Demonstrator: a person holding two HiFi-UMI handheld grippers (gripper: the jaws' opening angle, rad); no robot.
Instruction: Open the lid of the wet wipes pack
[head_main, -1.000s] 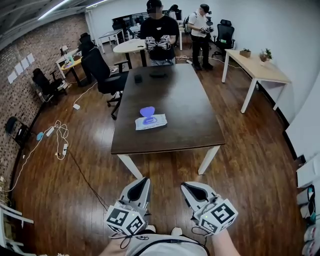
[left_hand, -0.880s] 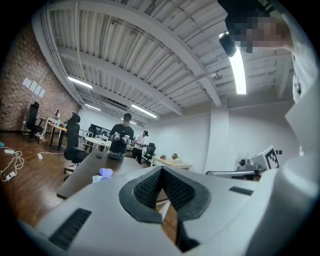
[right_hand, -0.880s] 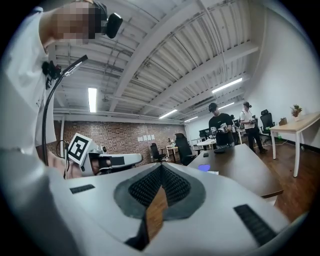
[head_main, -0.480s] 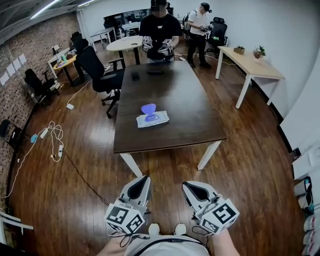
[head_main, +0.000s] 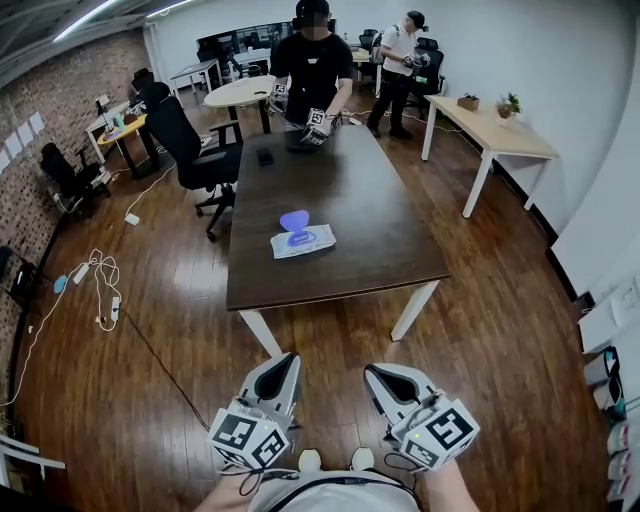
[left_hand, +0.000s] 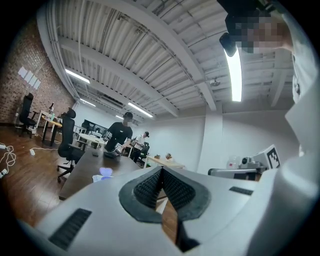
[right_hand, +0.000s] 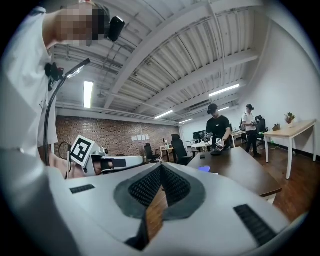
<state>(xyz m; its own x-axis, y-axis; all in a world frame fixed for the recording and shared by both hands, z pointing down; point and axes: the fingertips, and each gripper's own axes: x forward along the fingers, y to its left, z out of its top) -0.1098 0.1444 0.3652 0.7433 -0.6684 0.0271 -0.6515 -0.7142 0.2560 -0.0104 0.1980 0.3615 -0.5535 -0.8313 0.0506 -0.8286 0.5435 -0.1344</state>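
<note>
**Lid looks raised, both claws idle and well back from the desk**

Head view: we see the wet wipes pack (head_main: 303, 242) lying flat on the dark desk (head_main: 350, 190), towards its near left part. Its bluish lid (head_main: 294, 219) stands up from the pack's far side, so we judge the flap to be open already. At this distance we cannot tell whether it is fully folded back. The left claw (head_main: 284, 362) and the right claw (head_main: 377, 372) hang side by side low in the frame, over the wooden floor (head_main: 150, 400) and close to our body. Both are well apart from the desk and the pack. Another person (head_main: 315, 60) stands at the desk's far end.

Left gripper view: the left claw's ribbed pads are pressed together with nothing between them. The pack (left_hand: 105, 171) shows small and far off, with the lid upright above it.

Right gripper view: the right claw is likewise closed tight and empty, and floorboards show below the joined pads. The pack (right_hand: 204, 169) appears as a small bluish patch on the desk's near end.

As we read it, the opening itself seems done. If anything is left, it is only to confirm that the lid stays up.
</note>
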